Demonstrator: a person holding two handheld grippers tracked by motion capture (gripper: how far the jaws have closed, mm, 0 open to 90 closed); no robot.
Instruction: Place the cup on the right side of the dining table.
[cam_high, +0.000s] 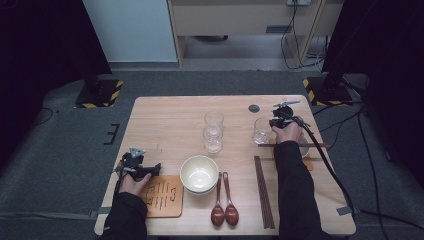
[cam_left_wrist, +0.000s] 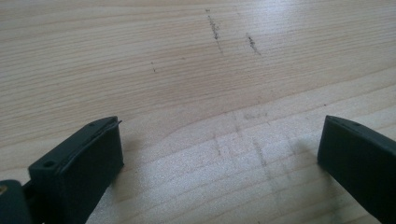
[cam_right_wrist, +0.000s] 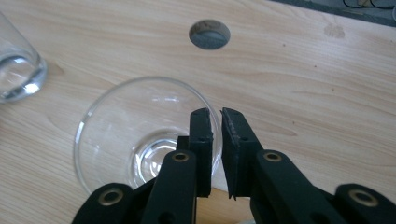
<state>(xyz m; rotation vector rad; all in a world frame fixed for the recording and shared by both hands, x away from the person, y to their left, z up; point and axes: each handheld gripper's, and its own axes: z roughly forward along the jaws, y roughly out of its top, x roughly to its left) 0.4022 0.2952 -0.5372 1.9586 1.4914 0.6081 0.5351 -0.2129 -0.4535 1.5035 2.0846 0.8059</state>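
Two tools work over the wooden worktop. Near the right far corner, the right tool has its jaws pinched on the rim of a clear glass, one jaw inside and one outside, the glass standing upright just short of a round hole in the worktop. At the left near corner, the left tool rests low with its jaws spread wide over bare wood, beside a wooden coaster. Along the near edge sit a cream bowl, two brown spoons and dark chopsticks. Two more glasses stand mid-worktop.
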